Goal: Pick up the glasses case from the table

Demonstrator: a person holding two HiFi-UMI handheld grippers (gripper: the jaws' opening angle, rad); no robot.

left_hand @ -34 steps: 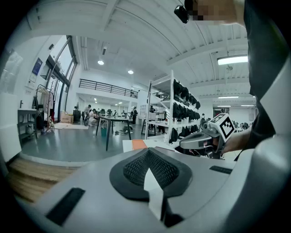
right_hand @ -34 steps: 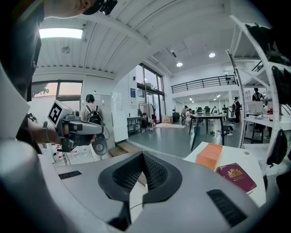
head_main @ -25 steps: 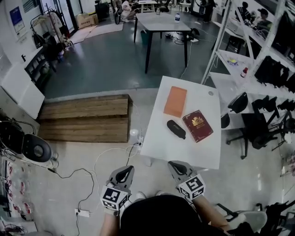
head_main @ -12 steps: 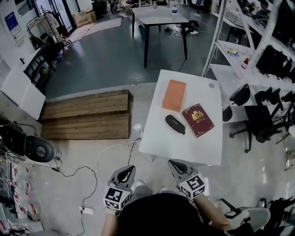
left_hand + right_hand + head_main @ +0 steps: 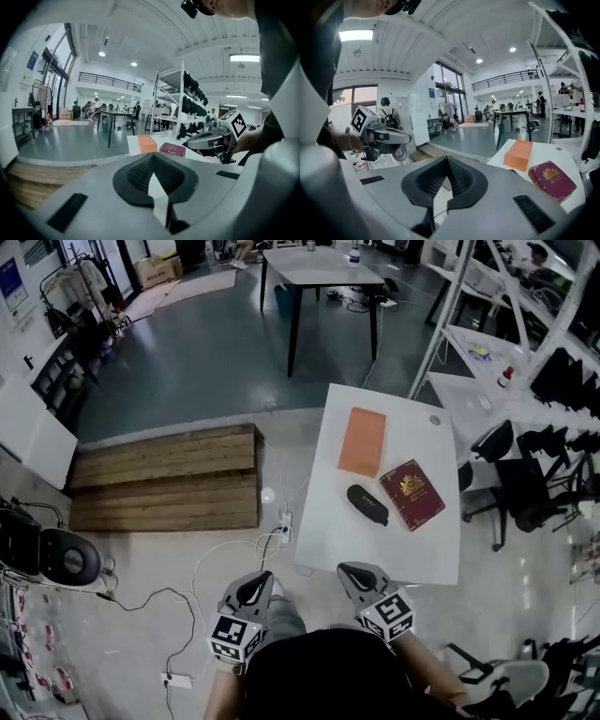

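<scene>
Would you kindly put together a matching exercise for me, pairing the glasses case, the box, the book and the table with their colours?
Things:
1. glasses case
2. box
3. book
4. table

Colours:
A. orange
B. white
C. black
D. dark red

Pairs: 1-C, 2-A, 3-D, 4-B
</scene>
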